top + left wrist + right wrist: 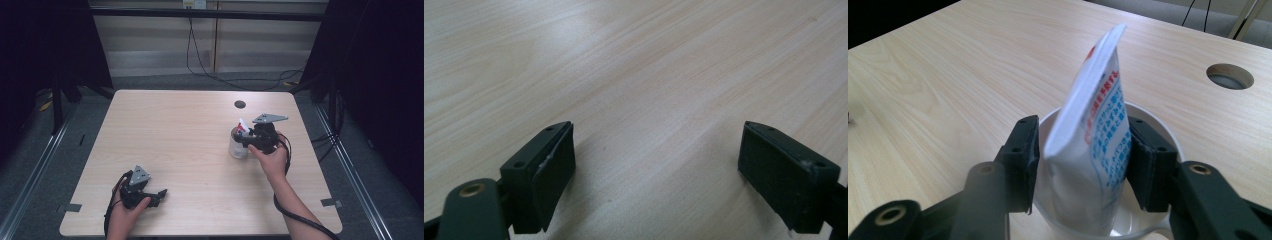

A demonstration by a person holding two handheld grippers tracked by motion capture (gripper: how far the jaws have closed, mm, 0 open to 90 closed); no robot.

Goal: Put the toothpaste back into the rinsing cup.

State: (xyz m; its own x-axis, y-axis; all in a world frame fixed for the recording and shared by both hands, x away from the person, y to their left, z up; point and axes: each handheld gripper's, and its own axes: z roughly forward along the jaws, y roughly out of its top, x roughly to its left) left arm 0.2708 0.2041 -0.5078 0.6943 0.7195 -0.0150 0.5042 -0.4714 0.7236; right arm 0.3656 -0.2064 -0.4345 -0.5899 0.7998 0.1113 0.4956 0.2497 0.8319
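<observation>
— From above we see the cup [238, 143] near the desk's [190, 150] right edge, with the right gripper [244, 135] at it.

— Close in, we read blue print on the tube [1098, 150]. It stands in the cup [1153, 125] between the slackened fingers [1020, 160], touching the right one.

— Our left gripper [656, 175] gapes empty near the front-left corner.

Each black tool, left tool [161, 193] and right tool [243, 135], carries a grey three-cornered plate with screws on top, brass-ringed pivot holes, blocky screwed pads, and a trailing black cable; forearms bare
</observation>
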